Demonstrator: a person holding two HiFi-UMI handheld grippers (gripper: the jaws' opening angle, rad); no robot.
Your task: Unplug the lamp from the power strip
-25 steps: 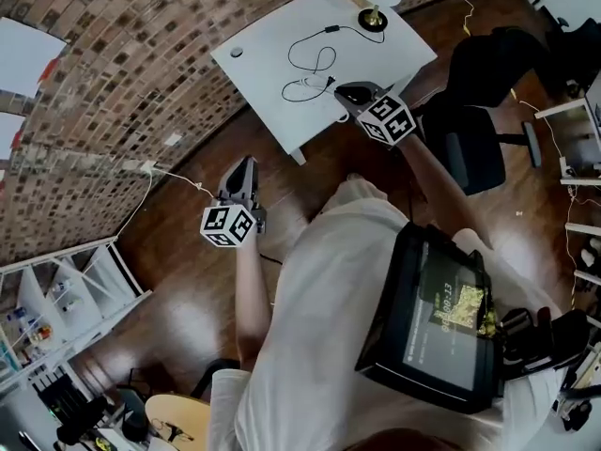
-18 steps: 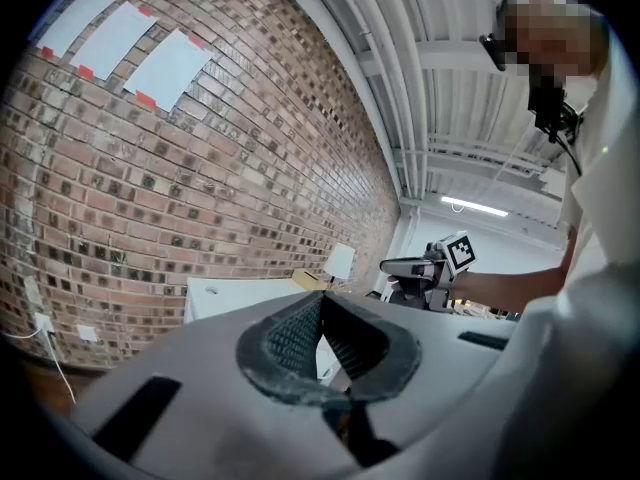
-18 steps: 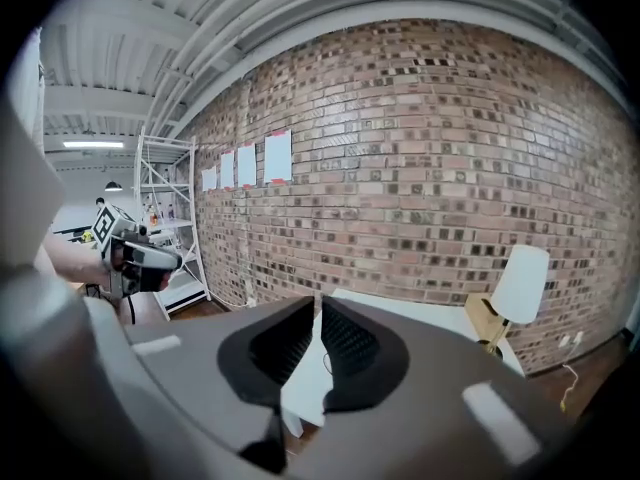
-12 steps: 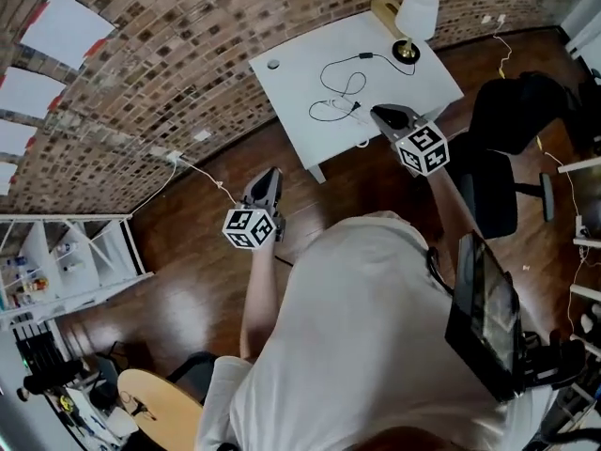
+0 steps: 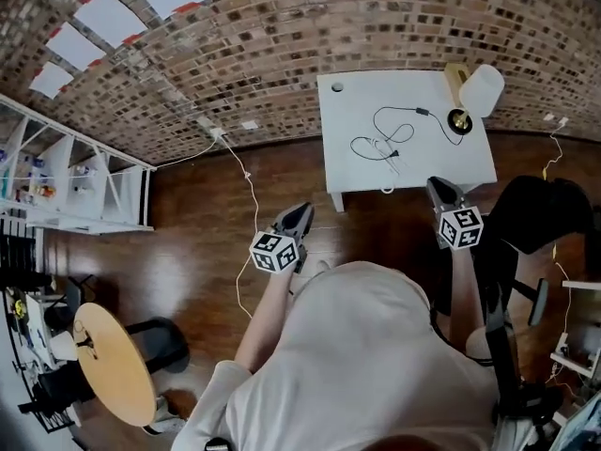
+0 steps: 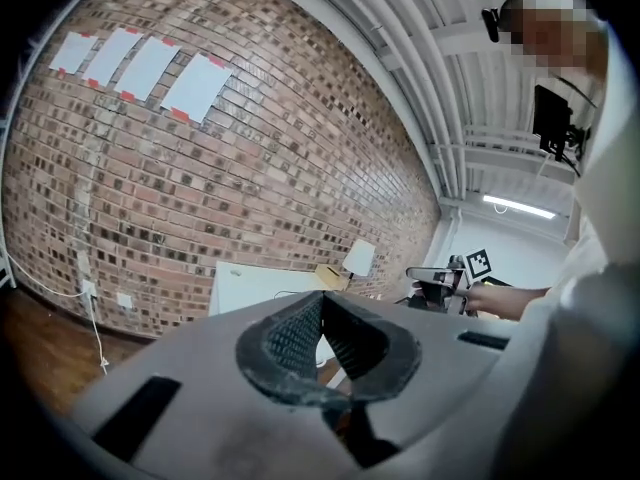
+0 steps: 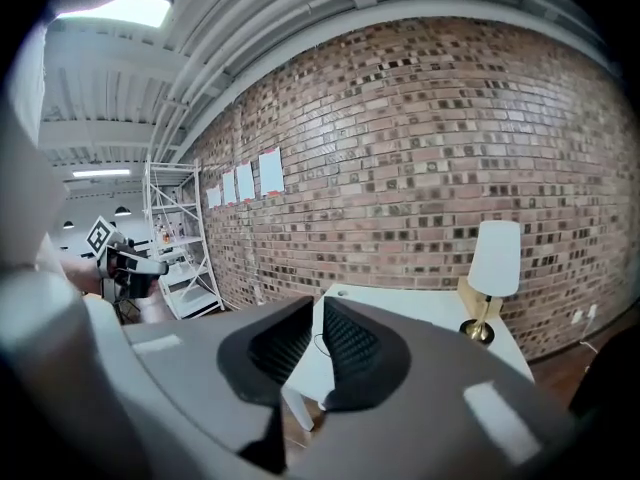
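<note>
Standing back from the white table [image 5: 343, 158] set against the far brick wall [image 5: 282, 45], both grippers raised and aimed toward it. Left gripper [image 5: 299, 218] out over the wood floor [image 5: 188, 242], near and to the left of the table's front corner, jaws pressed together on nothing. Right gripper [image 5: 439, 192] just short of the table's near edge, jaws all but closed with a thin slit between the pads, likewise empty.

At the tabletop's far right corner, the lamp [image 5: 481, 90], upright under its white shade. Looping leftward from its base across the table, the thin black cord [image 5: 374, 145]. No power strip to be made out in any view. Off to the far left, only a wall socket [image 5: 210, 130] trailing a white cable [image 5: 250, 191] over the floor.

By the look of it, approach stage only, unplugging not yet begun. Next, probably: closing in on the table, tracing the cord to its plug, and opening one pair of jaws wide enough for the plug body. Then bracing the strip with the other gripper and pulling straight out.
</note>
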